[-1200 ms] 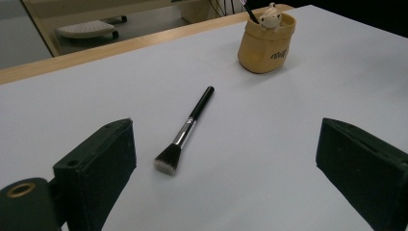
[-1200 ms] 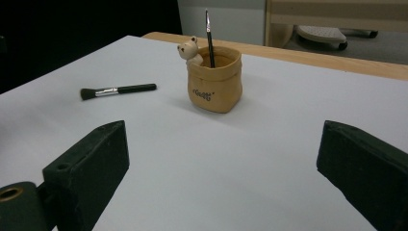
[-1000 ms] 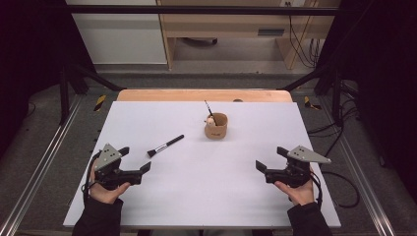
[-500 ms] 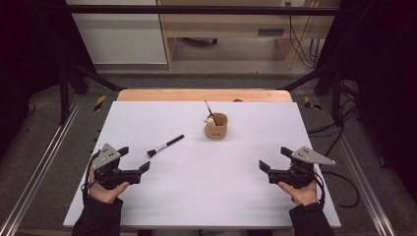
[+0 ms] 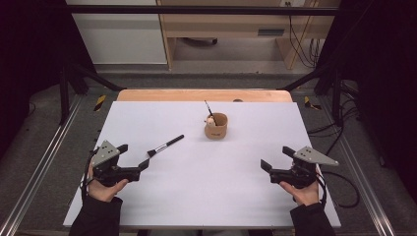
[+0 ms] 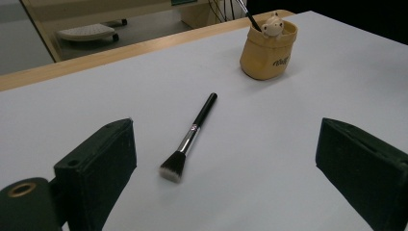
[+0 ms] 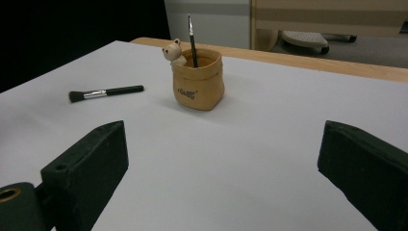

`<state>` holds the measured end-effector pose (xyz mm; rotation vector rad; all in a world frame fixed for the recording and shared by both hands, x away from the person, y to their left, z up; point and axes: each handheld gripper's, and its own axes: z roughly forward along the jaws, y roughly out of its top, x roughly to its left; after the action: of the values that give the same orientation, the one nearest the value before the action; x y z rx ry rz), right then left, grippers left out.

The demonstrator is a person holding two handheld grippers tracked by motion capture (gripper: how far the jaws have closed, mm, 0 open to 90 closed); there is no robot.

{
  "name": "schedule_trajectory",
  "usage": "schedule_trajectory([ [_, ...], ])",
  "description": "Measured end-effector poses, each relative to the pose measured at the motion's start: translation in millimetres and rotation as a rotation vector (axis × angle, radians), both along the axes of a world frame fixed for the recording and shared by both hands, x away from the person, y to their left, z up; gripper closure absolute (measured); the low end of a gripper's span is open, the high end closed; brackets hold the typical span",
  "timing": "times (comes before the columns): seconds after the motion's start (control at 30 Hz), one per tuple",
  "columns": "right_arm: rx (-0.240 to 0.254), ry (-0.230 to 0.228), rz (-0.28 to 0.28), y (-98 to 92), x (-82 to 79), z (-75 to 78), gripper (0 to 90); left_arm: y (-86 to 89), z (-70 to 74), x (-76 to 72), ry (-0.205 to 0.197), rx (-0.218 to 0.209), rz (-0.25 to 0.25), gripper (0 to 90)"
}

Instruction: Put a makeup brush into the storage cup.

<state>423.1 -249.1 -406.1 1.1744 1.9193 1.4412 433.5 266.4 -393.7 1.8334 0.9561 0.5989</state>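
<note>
A black-handled makeup brush [image 5: 164, 146] lies flat on the white table [image 5: 206, 196], bristles toward my left gripper [image 5: 134, 156]. That gripper is open and empty, and the brush [image 6: 190, 137] lies just ahead between its jaws. A tan pot [image 5: 216, 126] with a small bear figure stands mid-table toward the back and holds a thin brush [image 5: 210, 110] upright. My right gripper [image 5: 276, 157] is open and empty near the front right, facing the pot [image 7: 198, 79] from some way off. The makeup brush [image 7: 106, 92] lies left of the pot in that view.
A wooden strip [image 5: 204, 95] runs along the table's far edge. Metal frame rails [image 5: 39, 162] flank the table. Cables [image 5: 344, 182] trail off to the right of it. Wooden furniture [image 5: 226, 24] stands on the floor beyond.
My right gripper has drifted slightly to the right and toward the front. The left gripper, brush and pot have stayed put.
</note>
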Motion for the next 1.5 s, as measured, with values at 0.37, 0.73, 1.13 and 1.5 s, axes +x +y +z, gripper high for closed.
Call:
schedule_trajectory([
  [0.37, 0.003, -0.004, 0.003, 0.6, -1.0, 2.8, 4.3, -9.0, 8.5, 9.3, 0.011, 0.044, -0.026, 6.3],
  [0.73, 0.004, -0.002, 0.008, 1.4, -1.3, 3.1, 4.3, -19.2, 16.6, 23.4, 0.041, 0.108, -0.050, 6.6],
  [1.13, 0.000, -0.001, 0.015, 3.4, -1.3, 2.8, 4.4, -26.3, 21.0, 36.7, 0.064, 0.155, -0.072, 6.7],
  [1.5, -0.002, 0.001, 0.018, 3.7, -1.3, 2.4, 4.3, -35.9, 26.2, 50.5, 0.090, 0.218, -0.100, 6.7],
])
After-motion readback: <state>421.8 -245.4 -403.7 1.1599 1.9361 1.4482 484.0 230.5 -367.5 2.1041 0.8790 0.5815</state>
